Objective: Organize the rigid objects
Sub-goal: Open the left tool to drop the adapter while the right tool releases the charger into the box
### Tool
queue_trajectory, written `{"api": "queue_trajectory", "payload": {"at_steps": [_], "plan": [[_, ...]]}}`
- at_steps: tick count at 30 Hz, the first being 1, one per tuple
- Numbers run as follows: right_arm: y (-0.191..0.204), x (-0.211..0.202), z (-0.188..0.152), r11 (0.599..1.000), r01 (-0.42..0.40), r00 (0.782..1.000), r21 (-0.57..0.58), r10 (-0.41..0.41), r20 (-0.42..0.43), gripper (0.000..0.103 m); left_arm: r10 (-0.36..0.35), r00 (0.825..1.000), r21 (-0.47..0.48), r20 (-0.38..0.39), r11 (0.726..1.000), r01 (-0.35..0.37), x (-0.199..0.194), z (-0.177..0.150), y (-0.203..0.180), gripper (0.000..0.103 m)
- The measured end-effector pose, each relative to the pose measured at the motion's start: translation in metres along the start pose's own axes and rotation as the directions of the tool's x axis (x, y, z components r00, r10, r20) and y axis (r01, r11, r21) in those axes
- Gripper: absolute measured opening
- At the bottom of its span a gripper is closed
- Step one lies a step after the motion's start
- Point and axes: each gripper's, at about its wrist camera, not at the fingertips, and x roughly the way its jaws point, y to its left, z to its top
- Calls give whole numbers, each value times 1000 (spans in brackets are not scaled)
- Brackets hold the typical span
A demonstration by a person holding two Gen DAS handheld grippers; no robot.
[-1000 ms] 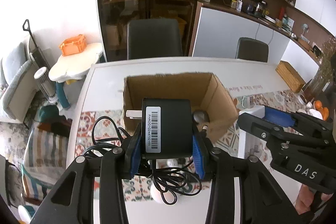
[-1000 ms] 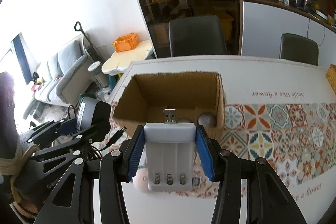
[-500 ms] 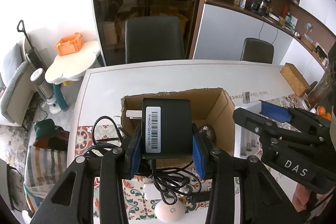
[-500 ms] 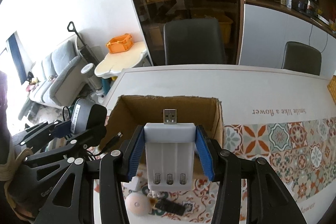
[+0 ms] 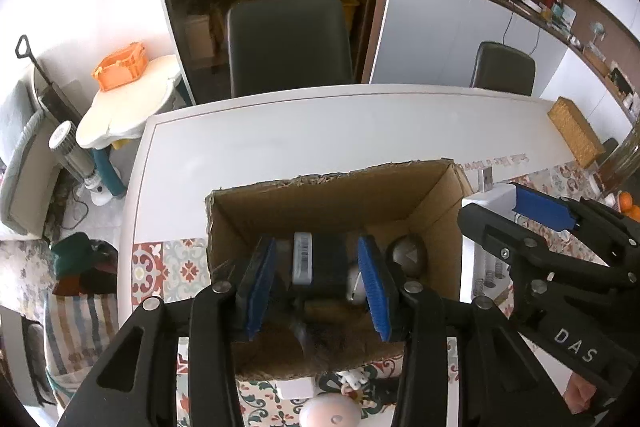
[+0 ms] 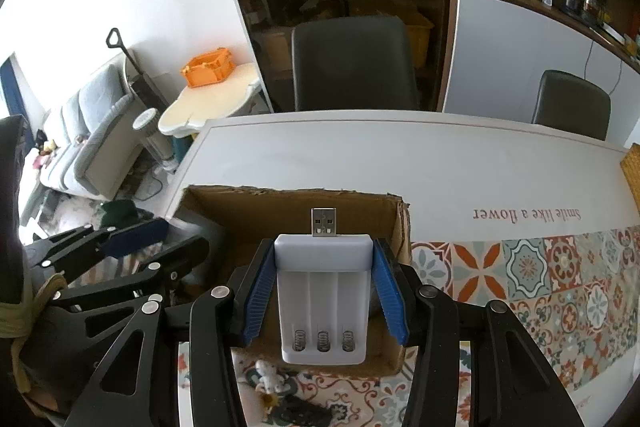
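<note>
An open cardboard box (image 5: 316,195) stands on the white table; it also shows in the right wrist view (image 6: 288,207). My left gripper (image 5: 316,279) is open above the box, and the black power adapter (image 5: 320,263) with a barcode label lies blurred between its jaws, down inside the box. My right gripper (image 6: 324,291) is shut on a white USB battery charger (image 6: 324,295), held over the box's right part. That gripper also shows in the left wrist view (image 5: 532,215). A grey round object (image 5: 408,255) lies in the box.
A patterned tile mat (image 6: 560,287) covers the table's near right. A pinkish round item (image 5: 328,411), a small white figure (image 6: 266,375) and a dark item lie before the box. Dark chairs (image 6: 352,63) stand behind the table. A woven basket (image 5: 574,131) sits far right.
Both grippers rose and moved forward over the box. My left gripper opened and the black adapter with its cable dropped into the box. My right gripper still holds the charger.
</note>
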Motion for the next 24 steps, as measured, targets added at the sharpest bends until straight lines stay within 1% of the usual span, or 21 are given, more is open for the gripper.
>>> {"api": "queue_trajectory", "payload": {"at_steps": [1,3,6,8,12,16,17,18,19,21,24], "plan": [[-1,2,1,1000,0,1000,1,0,-4,48,15,1000,9,-3,1000,-15,1,0,-1,46],[-1,6,1,1000,3,1000,2,-3,-12,48,57,998,9,4,998,-57,1,-2,1,52],[1,9,1,1000,1,1000,-6,-1,-18,48,88,996,-8,13,996,-88,-2,-7,7,61],[4,11,2,1000,-7,1000,-12,6,-22,48,110,994,-12,17,994,-110,-5,-8,11,61],[13,17,4,999,-20,999,-26,19,-33,48,164,986,-33,31,986,-163,-15,-14,23,66],[23,25,8,999,-32,999,-43,30,-41,49,183,982,-61,37,982,-181,-21,-17,37,71],[25,25,8,998,-31,999,-46,29,-37,52,193,980,-67,39,979,-190,-23,-18,40,71],[27,26,8,998,-26,999,-49,24,-36,66,204,978,-75,44,977,-200,-25,-20,42,71],[28,26,8,999,-16,999,-49,14,-35,70,211,976,-80,46,975,-207,-27,-21,43,72],[30,24,6,999,2,1000,-50,-3,-21,71,223,974,-87,51,972,-218,-30,-23,46,76],[31,20,1,999,4,1000,-44,-6,-29,71,228,971,-93,65,971,-222,-36,-28,47,79]]}}
